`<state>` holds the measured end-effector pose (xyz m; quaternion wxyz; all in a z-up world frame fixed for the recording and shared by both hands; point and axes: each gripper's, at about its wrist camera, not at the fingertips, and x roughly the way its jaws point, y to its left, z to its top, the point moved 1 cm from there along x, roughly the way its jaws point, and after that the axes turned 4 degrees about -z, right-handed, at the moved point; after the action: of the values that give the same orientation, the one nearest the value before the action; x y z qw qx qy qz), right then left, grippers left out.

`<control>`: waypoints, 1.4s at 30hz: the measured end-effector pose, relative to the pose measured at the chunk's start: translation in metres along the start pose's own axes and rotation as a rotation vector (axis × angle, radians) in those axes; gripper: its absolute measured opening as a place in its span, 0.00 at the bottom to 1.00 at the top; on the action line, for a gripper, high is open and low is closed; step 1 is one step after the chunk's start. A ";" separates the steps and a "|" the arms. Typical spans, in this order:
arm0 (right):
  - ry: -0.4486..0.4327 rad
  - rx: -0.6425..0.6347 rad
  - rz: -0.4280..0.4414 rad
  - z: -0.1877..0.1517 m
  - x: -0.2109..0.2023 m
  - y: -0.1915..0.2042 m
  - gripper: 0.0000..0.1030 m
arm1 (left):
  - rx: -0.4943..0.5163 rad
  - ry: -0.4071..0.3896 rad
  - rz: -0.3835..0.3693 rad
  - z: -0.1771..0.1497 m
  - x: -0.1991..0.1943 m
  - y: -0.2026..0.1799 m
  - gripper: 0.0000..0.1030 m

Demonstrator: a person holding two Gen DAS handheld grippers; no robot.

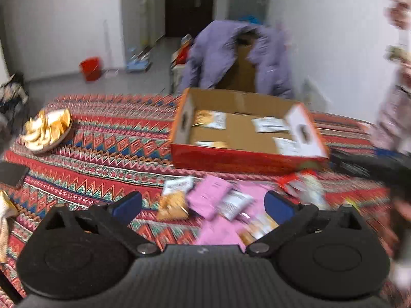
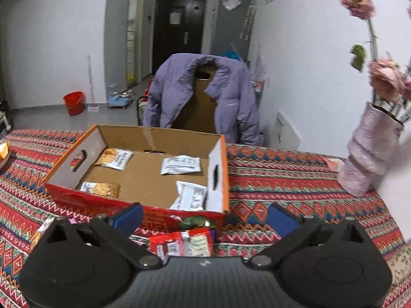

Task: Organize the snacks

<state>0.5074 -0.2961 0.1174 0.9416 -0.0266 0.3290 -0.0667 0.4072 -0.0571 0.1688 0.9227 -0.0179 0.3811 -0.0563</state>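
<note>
White-walled room, bench (image 2: 295, 177) under red zigzag cloth. Cardboard box (image 2: 108, 202) on bench, four snack packets (image 2: 181, 164) flat inside; print on them too small to read. Loose packets (image 1: 208, 200), pink, white and orange, lie on cloth just before box; labels blurred. Left gripper (image 1: 203, 202) spread wide, nothing between. Right gripper (image 2: 205, 218) spread wide, empty, above red packet (image 2: 167, 243); lettering on box front illegible.

Straight ahead, plain white walls (image 2: 51, 51) meet a grey tiled floor (image 2: 38, 113). A dark closed door (image 2: 177, 25) stands far ahead; a red plastic bucket (image 2: 74, 102) sits ahead-left, a tall grey cabinet (image 2: 231, 23) ahead-right.
</note>
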 end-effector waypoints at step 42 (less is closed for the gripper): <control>0.009 0.124 0.008 -0.031 0.004 -0.042 1.00 | -0.091 0.122 -0.039 -0.031 0.003 -0.010 1.00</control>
<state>0.4865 -0.3384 0.0943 0.9401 0.0335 0.3288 -0.0832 0.3865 -0.0672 0.1449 0.8946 -0.0636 0.4385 -0.0579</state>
